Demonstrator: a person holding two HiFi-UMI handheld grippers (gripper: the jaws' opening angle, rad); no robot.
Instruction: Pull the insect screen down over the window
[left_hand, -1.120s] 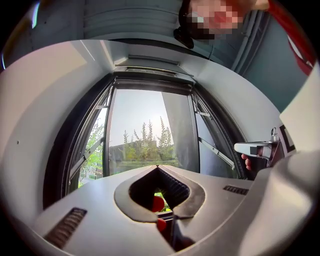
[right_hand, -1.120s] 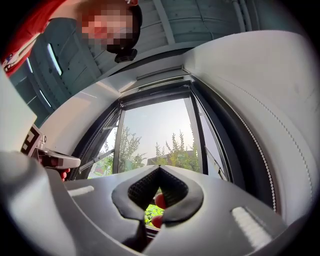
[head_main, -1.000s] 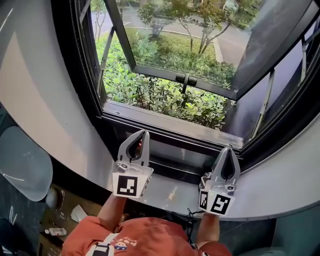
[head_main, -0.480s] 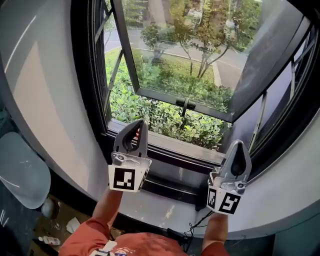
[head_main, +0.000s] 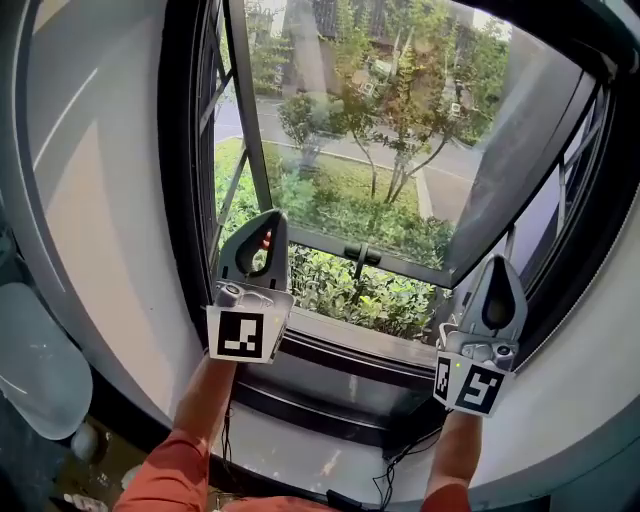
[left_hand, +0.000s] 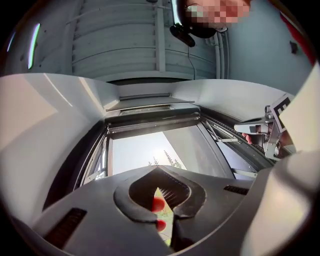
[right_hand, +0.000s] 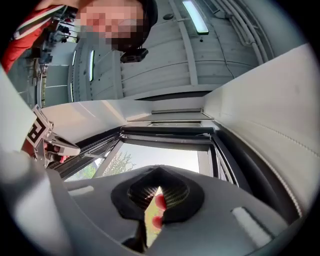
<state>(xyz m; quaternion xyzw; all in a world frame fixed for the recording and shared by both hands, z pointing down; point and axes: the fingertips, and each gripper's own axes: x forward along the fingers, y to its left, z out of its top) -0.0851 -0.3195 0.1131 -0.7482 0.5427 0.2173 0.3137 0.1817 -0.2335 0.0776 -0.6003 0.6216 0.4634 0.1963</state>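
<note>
Left gripper and right gripper, both shut and empty, are held well apart inside the window frame, whose sash is swung outward. The insect screen appears to be rolled up at the frame's head, above and beyond both.

We hold both arms up & out in front, L gripper and R gripper well apart. Both point up & away from us. The L one sits higher in the head view than the R one. L cube faces us nearly flat. R cube is turned so two faces show. L forearm & R forearm are bare, w/ an orange-red sleeve at the L elbow. In the L gripper view the jaws are together at the tips, nothing btw them. Same in the R gripper view: jaws together, nothing held. Each gripper view catches the other gripper at its edge.
</note>
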